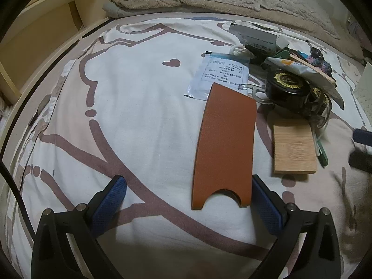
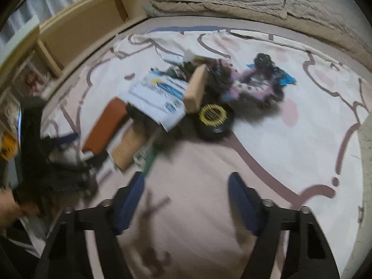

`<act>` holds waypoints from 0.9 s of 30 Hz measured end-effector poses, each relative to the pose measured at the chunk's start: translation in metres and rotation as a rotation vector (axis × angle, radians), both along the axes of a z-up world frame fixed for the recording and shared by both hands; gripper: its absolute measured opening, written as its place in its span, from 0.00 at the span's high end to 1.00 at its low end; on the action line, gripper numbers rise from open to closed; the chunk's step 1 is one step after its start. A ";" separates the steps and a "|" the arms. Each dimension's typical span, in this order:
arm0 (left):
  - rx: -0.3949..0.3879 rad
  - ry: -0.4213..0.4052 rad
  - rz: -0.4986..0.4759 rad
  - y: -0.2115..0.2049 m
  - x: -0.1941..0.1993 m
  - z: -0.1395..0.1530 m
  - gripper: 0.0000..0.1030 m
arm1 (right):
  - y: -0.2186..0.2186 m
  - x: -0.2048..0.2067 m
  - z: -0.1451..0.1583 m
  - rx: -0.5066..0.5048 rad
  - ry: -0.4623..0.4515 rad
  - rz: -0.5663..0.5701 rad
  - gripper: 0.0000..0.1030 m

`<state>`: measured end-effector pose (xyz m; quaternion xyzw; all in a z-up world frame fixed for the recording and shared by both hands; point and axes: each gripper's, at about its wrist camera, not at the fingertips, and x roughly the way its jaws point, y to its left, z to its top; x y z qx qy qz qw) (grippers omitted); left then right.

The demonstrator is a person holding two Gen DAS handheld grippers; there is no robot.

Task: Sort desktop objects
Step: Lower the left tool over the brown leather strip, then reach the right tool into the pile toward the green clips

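- Plainly, my left gripper [image 1: 189,200] hangs over the bed sheet [image 1: 130,116] with its jaws wide and nothing between the pads; the orange leather sleeve [image 1: 224,144] lies flat just ahead, its notched end nearest me and close by the inner side of my right-hand finger [image 1: 267,207].
- Its long axis runs away from me, roughly in line with my fingers, so I judge a crosswise pinch at the notched end would suit, with a small shift toward that side first.
- My right gripper [image 2: 186,200] is partly open and empty, over bare sheet; the pile sits well ahead of it, so the left hand is the nearer to the sleeve.
- Right of the sleeve lies a wooden block [image 1: 294,147]; beyond it a black round tin [image 1: 287,88] with a gold emblem, in the heap of clutter.
- A white sachet [image 1: 219,79] carries printed lines, too small for me to read; I can make out no brand anywhere.
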<state>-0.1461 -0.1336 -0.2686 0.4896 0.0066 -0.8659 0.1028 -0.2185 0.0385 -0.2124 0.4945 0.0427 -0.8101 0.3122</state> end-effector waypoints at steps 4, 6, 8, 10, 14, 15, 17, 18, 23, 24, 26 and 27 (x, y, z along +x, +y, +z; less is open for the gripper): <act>0.000 0.006 -0.001 0.000 0.001 0.000 0.00 | -0.010 -0.008 -0.003 -0.047 -0.052 -0.007 0.56; 0.004 0.008 0.000 -0.001 0.001 0.000 0.00 | -0.012 -0.009 -0.005 -0.090 -0.084 0.000 0.57; 0.004 0.010 -0.001 -0.001 0.002 -0.001 0.00 | -0.016 -0.011 -0.006 -0.111 -0.097 0.007 0.57; 0.003 0.011 -0.001 -0.001 0.002 -0.001 0.00 | -0.021 -0.013 -0.006 -0.129 -0.105 0.010 0.57; 0.003 0.012 -0.002 -0.001 0.003 -0.003 0.00 | -0.034 -0.018 -0.010 -0.138 -0.121 0.016 0.75; 0.002 0.012 -0.001 -0.001 0.004 -0.003 0.00 | -0.035 -0.018 -0.012 -0.129 -0.124 0.018 0.77; 0.000 0.013 -0.001 -0.001 0.003 -0.003 0.00 | -0.036 -0.017 -0.014 -0.126 -0.126 0.030 0.87; 0.002 0.013 -0.001 -0.001 0.003 -0.003 0.00 | -0.033 -0.015 -0.014 -0.133 -0.126 0.047 0.89; 0.000 0.017 -0.001 -0.001 0.003 -0.003 0.00 | -0.022 -0.005 -0.011 -0.118 -0.121 0.080 0.96; -0.001 0.017 -0.001 -0.001 0.003 -0.003 0.00 | -0.020 -0.004 -0.012 -0.117 -0.125 0.089 0.96; -0.001 0.018 -0.001 -0.001 0.003 -0.003 0.00 | -0.013 0.000 -0.012 -0.104 -0.129 0.101 0.96; -0.001 0.018 -0.001 0.000 0.003 -0.003 0.00 | -0.011 0.001 -0.012 -0.097 -0.128 0.102 0.96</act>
